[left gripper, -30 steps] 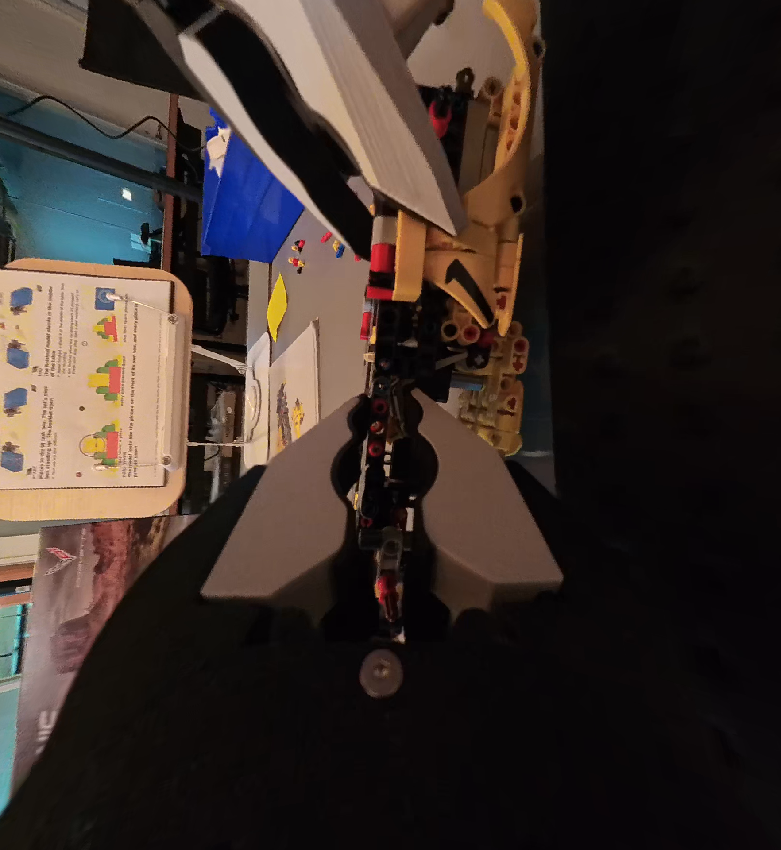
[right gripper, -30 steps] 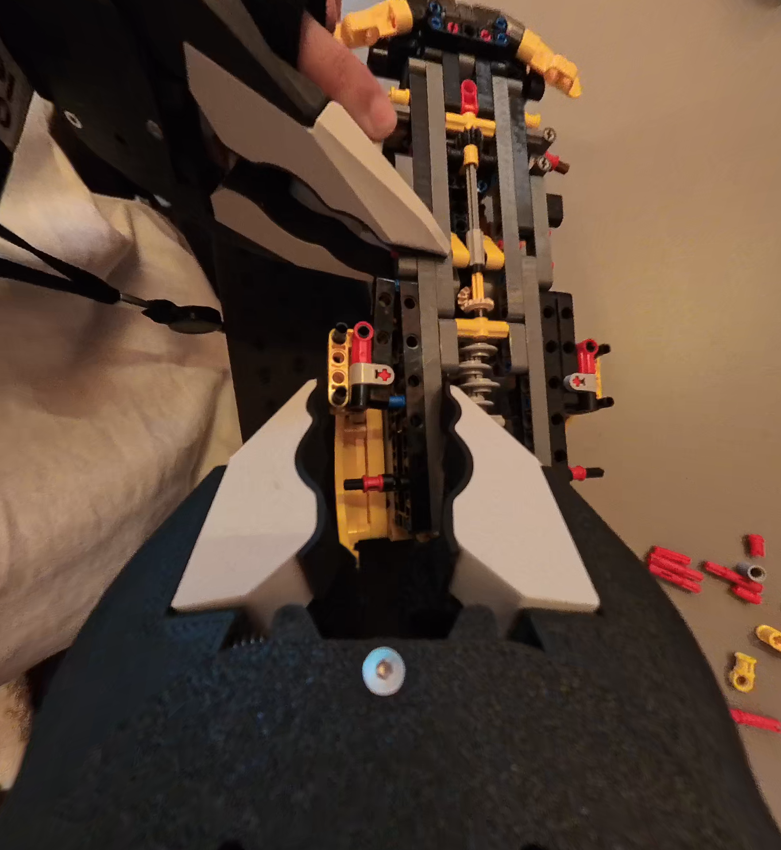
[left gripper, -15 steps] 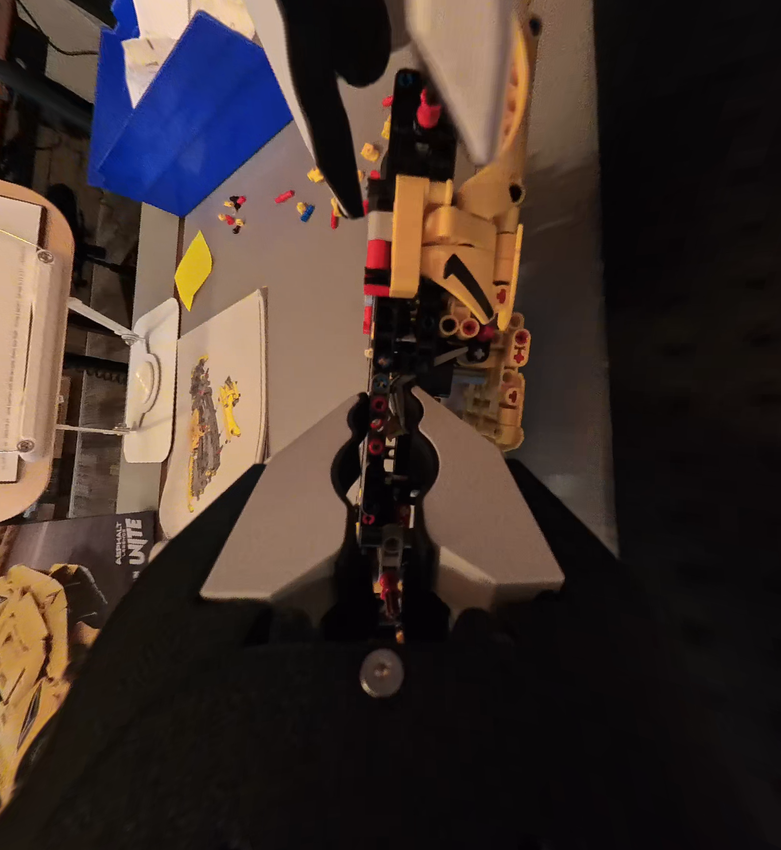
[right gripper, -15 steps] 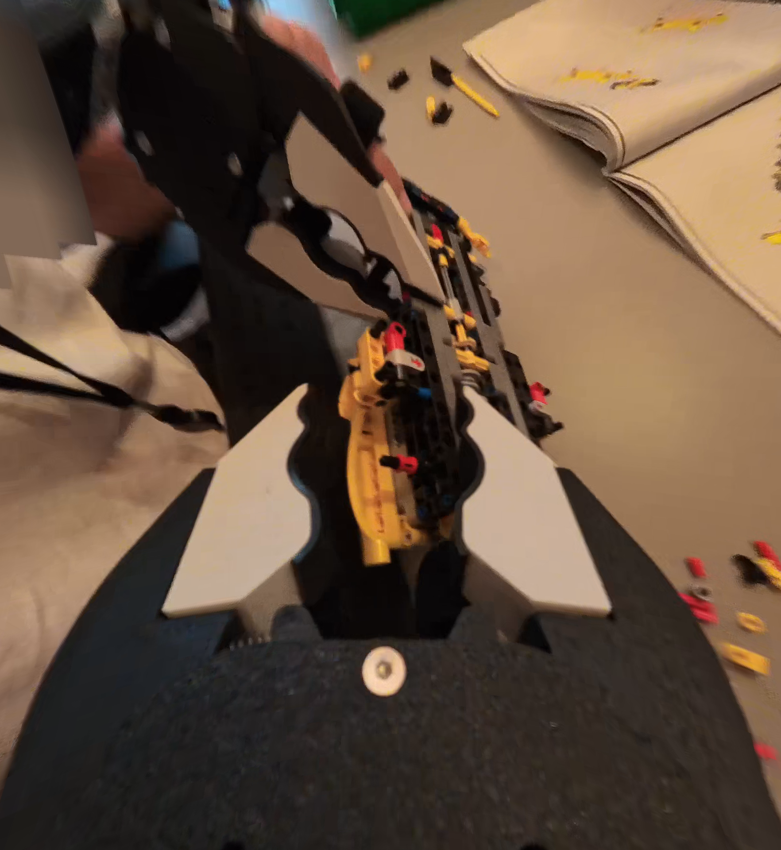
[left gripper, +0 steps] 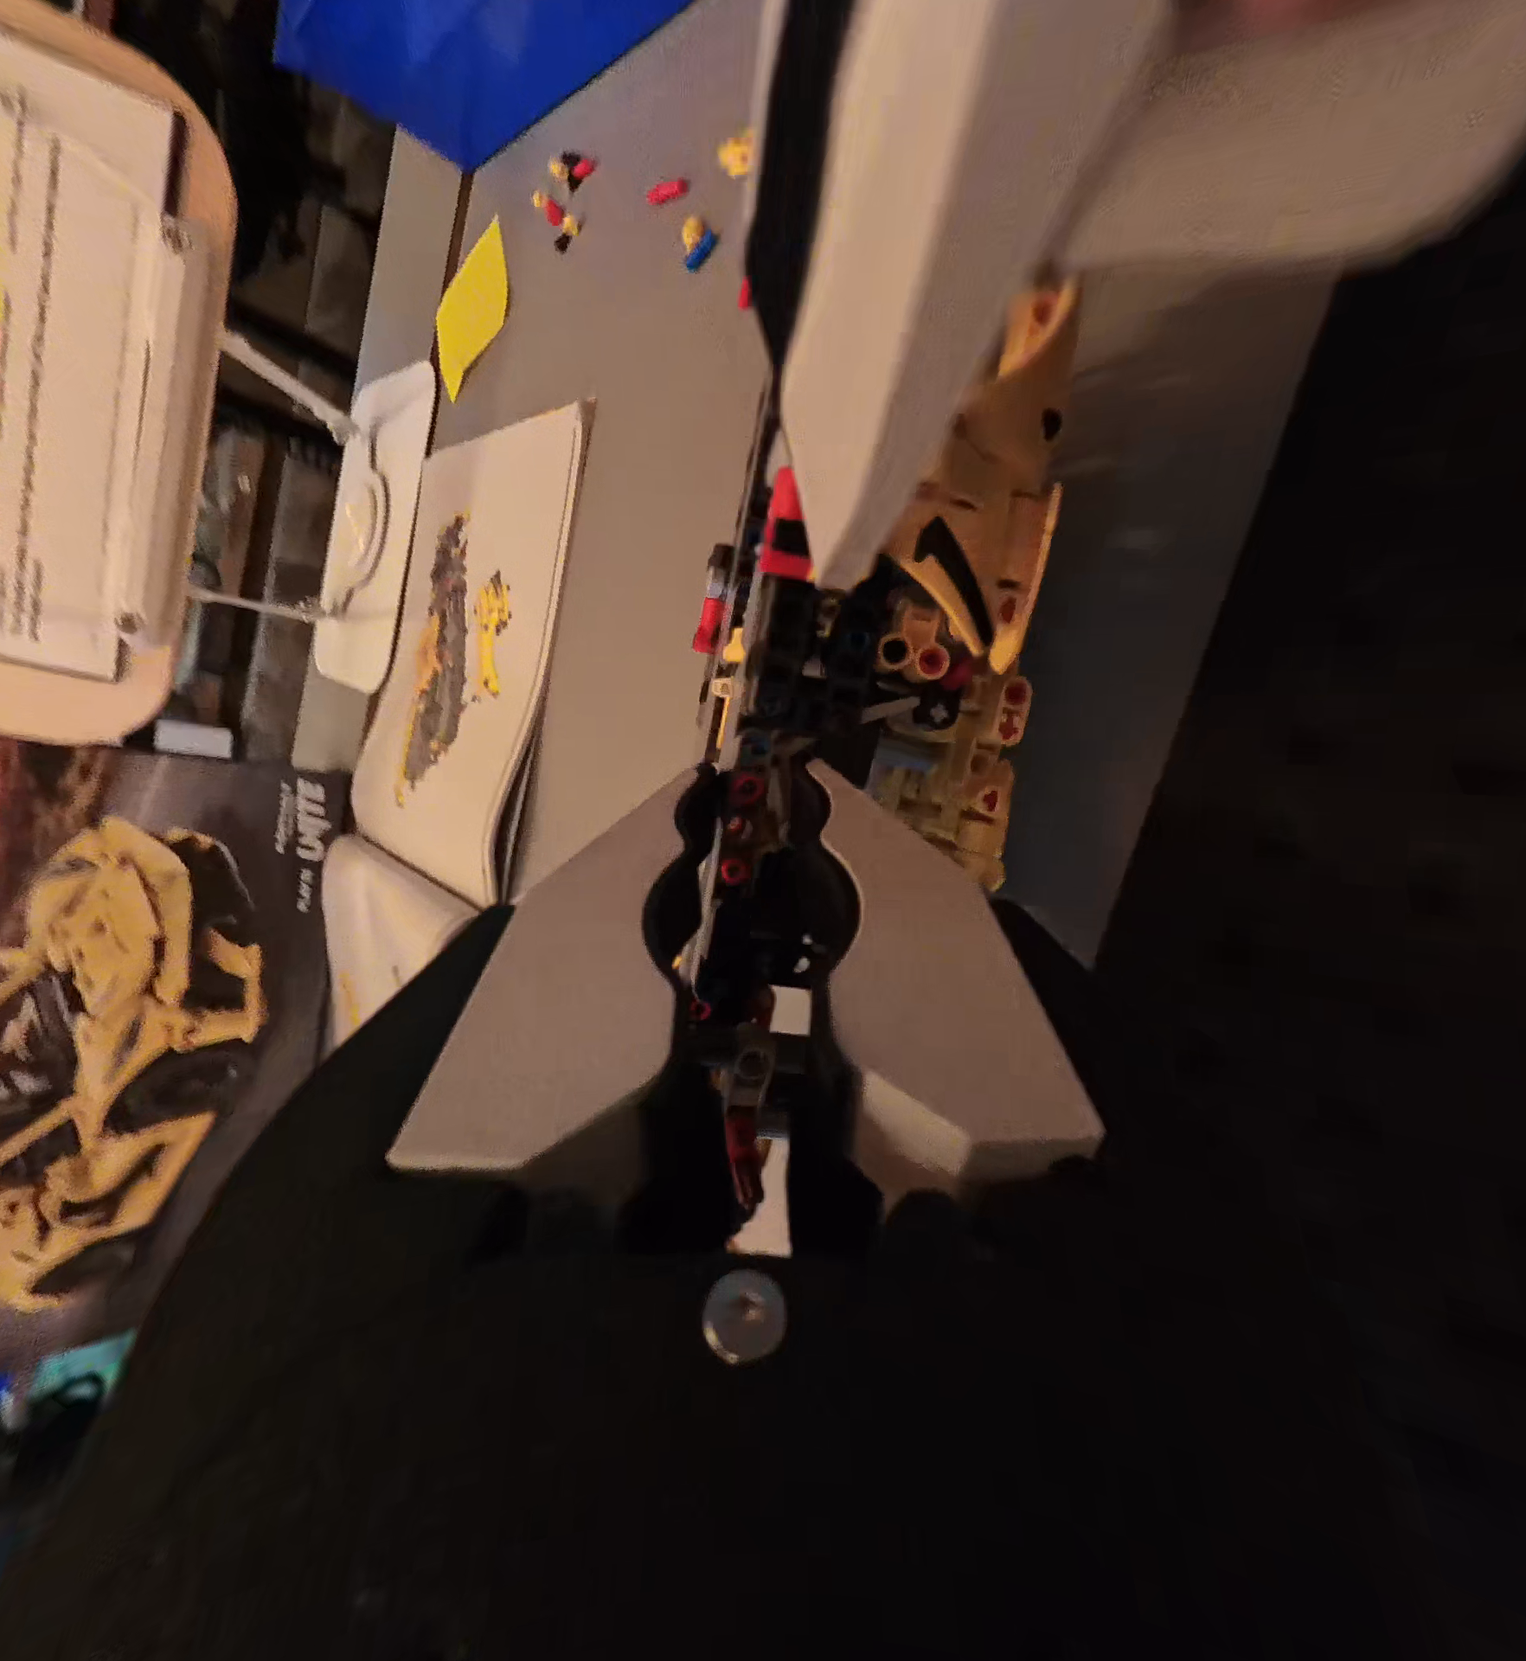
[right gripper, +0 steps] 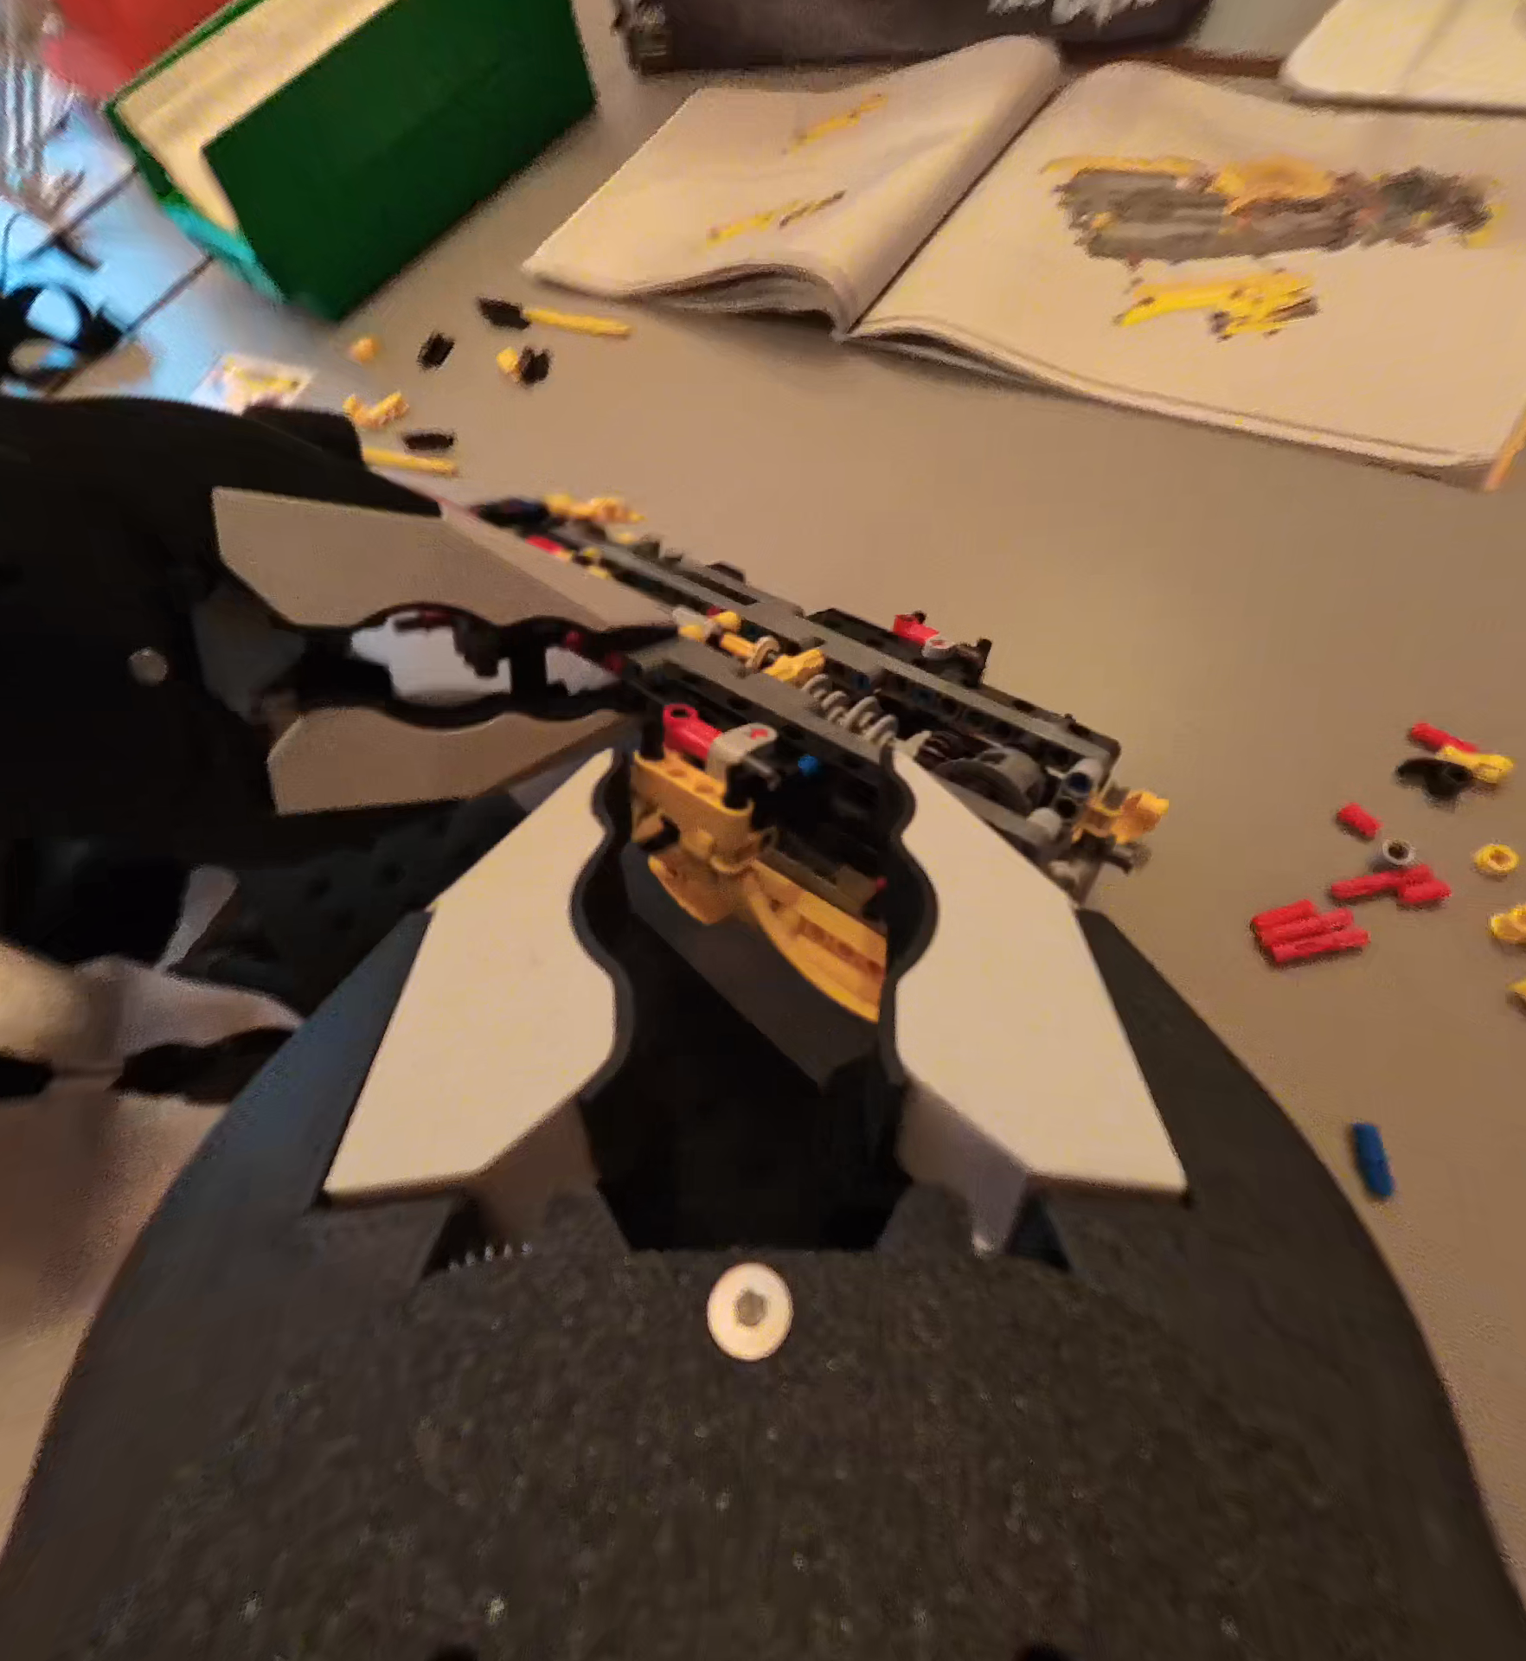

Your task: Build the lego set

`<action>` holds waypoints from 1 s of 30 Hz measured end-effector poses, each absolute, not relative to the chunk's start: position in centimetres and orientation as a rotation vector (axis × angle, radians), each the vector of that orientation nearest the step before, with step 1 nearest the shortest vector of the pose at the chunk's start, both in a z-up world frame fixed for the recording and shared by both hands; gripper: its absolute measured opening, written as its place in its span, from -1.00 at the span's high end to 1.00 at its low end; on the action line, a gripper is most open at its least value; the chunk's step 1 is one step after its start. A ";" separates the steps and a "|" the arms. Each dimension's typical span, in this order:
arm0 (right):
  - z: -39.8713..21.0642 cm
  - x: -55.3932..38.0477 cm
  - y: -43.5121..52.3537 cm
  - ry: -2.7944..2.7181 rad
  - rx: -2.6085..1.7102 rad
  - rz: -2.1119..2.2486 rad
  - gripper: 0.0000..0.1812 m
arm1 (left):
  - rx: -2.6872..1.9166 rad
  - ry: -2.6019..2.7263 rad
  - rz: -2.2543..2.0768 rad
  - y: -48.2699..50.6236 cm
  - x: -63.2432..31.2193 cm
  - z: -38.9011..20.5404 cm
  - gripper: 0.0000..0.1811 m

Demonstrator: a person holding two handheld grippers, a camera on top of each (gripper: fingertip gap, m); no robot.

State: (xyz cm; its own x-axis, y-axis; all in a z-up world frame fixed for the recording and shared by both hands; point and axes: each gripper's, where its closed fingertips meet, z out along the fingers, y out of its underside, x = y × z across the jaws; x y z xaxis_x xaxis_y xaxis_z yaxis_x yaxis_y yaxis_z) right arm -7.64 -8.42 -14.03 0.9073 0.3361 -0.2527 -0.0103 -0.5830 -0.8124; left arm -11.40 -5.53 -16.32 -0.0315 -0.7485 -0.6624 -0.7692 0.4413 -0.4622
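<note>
Grey tabletop (right gripper: 1056, 557), dim room, both views motion-blurred. Lego chassis (right gripper: 885, 692) held over the table, long grey-black beam frame with yellow and red fittings, right end low and close to the surface; contact with the table not clear.

Left gripper (left gripper: 755, 800) clamped on the chassis end, dark beam with red pins pinched between the grey fingers (left gripper: 562, 971). Same gripper seen from the right wrist view at left (right gripper: 643, 683), fingers closed on the frame's left end. Right gripper (right gripper: 755, 777) clamped on the near side of the chassis, yellow curved panel (right gripper: 741, 863) and black beams sitting between its fingers (right gripper: 1011, 989). From the left wrist view, right gripper's finger (left gripper: 876, 359) comes in from the top over the yellow bodywork (left gripper: 1002, 575).

Outward, right wrist view: loose parts (right gripper: 1371, 899) on the table right of the chassis, red pins, yellow connectors, blue pin. More small yellow and black bits (right gripper: 472, 359) far left. Open instruction booklet (right gripper: 1101, 252) far right, page with a yellow-grey build picture. Green box (right gripper: 400, 153) far left.

Left wrist view: blue bin (left gripper: 472, 63) at the far edge, yellow piece (left gripper: 472, 306) near it, scattered small parts (left gripper: 634, 198), set box (left gripper: 112, 1034) with a yellow car picture, printed sheet on a stand (left gripper: 49, 377).
</note>
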 end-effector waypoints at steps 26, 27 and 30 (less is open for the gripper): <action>-15.4 -6.3 -14.2 -0.026 -2.039 0.390 0.63 | -2.130 2.169 -1.367 -7.1 -9.9 -17.1 0.34; -15.8 -6.4 -14.6 -0.030 -2.055 0.359 0.62 | -2.133 2.181 -1.348 -7.0 -9.5 -17.4 0.36; -17.1 -7.0 -14.8 -0.040 -2.088 0.331 0.55 | -2.192 2.221 -1.413 -7.5 -9.4 -18.2 0.64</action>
